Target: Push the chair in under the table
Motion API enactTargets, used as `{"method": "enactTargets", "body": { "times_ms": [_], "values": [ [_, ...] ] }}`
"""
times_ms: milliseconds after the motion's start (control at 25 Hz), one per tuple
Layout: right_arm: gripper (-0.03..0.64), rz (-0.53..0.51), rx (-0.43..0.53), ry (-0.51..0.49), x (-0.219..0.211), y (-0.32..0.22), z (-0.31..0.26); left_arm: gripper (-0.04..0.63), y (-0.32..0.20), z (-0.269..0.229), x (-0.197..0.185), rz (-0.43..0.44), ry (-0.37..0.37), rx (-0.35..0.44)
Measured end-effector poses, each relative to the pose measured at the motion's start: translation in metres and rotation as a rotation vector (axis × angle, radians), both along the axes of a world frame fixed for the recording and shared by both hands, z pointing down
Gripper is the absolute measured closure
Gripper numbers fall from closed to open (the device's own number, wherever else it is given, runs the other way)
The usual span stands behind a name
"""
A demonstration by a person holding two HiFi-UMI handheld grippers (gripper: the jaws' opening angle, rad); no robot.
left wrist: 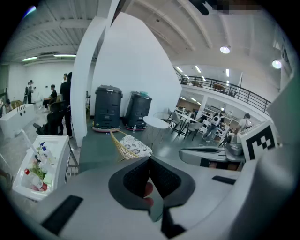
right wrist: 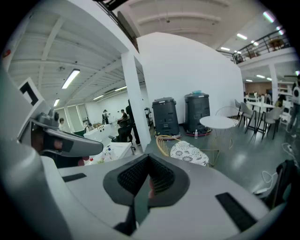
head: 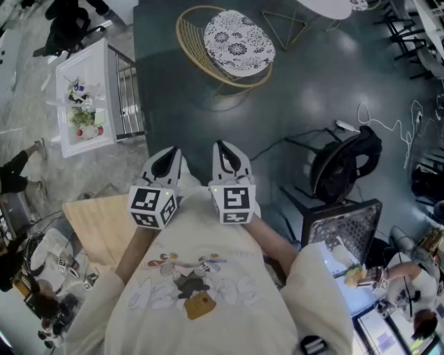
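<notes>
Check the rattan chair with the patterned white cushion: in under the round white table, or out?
Out. The rattan chair stands on the dark floor, beside and clear of the round white table.

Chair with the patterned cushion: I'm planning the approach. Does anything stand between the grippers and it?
Nothing visible does: only bare floor lies between the left gripper, the right gripper and the chair. The white cart stands off to the left.

Large open-plan hall, part office, part lab: mezzanine railing (left wrist: 229,89), ceiling strip lights (right wrist: 70,78), polished dark floor (head: 291,97). Café-style round table (right wrist: 219,122), wicker chair (head: 225,45), two dark bins (left wrist: 108,108) by a white pillar (right wrist: 136,93). Loose cables (head: 388,128) on the floor, people (left wrist: 65,93) in the background.
</notes>
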State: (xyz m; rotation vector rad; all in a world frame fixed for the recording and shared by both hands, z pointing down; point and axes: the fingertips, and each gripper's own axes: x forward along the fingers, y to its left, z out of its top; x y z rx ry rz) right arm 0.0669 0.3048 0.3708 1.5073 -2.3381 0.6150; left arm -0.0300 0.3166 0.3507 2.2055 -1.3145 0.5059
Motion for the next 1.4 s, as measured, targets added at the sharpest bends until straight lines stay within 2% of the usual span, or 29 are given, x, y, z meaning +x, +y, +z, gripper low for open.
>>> {"method": "enactTargets", "body": {
  "times_ms": [240,400,560,720,800,920,1160,1400],
  "values": [
    [0.611,-0.021,0.016,-0.004,-0.035,-0.003,-0.009,0.586,-0.006,-0.009,-0.034,-0.019,0.023,0.023],
    [0.611,-0.025,0.047,-0.01,-0.036,-0.011,-0.02,0.586,-0.013,-0.018,-0.033,-0.007,0.011,0.055],
    [0.611,-0.009,0.062,-0.022,-0.019,-0.012,-0.022,0.586,-0.016,-0.019,-0.018,0.012,0.0,0.056],
    [0.609,-0.004,0.045,-0.122,-0.003,-0.015,-0.02,0.586,-0.02,-0.02,0.003,0.039,-0.017,0.055],
    [0.609,-0.008,0.045,-0.138,0.007,-0.019,-0.019,0.586,-0.021,-0.016,0.013,0.037,-0.018,0.039],
    [0.609,0.0,0.047,-0.146,0.027,-0.025,-0.016,0.586,-0.025,-0.01,0.024,0.015,-0.022,0.016],
    [0.609,0.094,-0.043,-0.14,0.068,-0.042,0.012,0.586,-0.042,-0.001,0.037,-0.039,0.012,-0.053],
    [0.609,0.148,-0.021,-0.1,0.085,-0.093,0.016,0.586,-0.096,0.01,0.043,-0.032,0.04,-0.078]
  ]
}}
